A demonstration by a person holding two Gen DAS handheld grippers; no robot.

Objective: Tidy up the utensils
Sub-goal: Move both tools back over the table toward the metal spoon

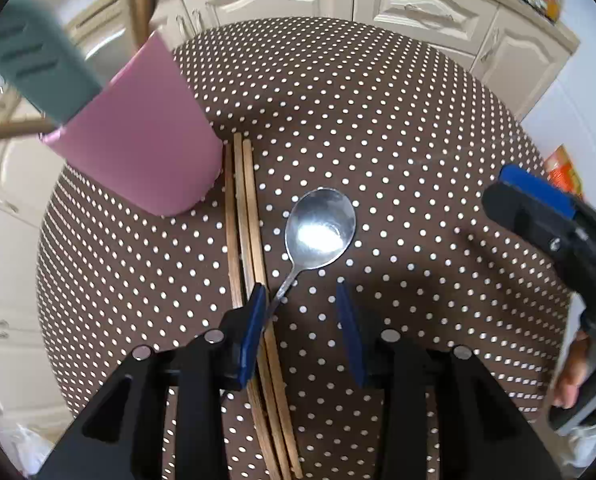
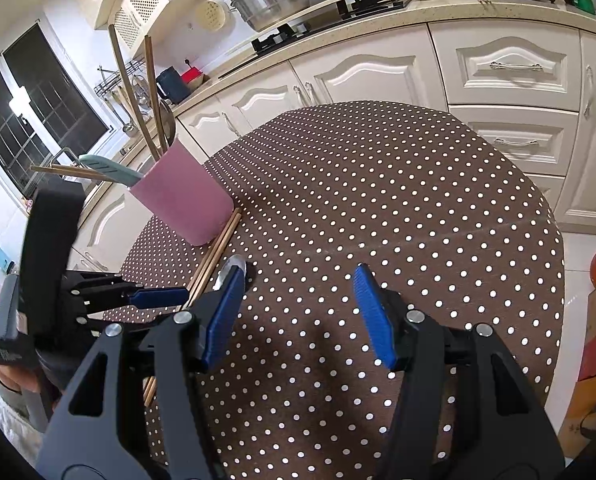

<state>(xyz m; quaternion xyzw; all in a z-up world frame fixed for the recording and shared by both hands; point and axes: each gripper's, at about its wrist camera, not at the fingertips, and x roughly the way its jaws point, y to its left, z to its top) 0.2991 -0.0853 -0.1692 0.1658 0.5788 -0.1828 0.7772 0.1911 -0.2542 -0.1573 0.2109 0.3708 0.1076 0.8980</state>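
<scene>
Utensils wait on a round table (image 1: 418, 120) draped in brown cloth with small white dots. A shiny metal spoon (image 1: 320, 232) lies bowl-up near the middle, its thin handle slanting toward the left gripper (image 1: 302, 320). Just beside it lie several long, slim wooden chopsticks (image 1: 245, 220), side by side, running up to the base of a smooth pink holder (image 1: 145, 140). This holder is boxy with rounded corners, and from it stick out a teal slotted spatula (image 1: 37, 60) and more wooden sticks.

Both tools have black frames and flat blue pads. The left gripper's jaws stand partly apart, gripping nothing; the spoon handle passes right by its left pad, whether touching I cannot tell. The right gripper (image 2: 298, 312) hovers over bare cloth, jaws apart and empty.
</scene>
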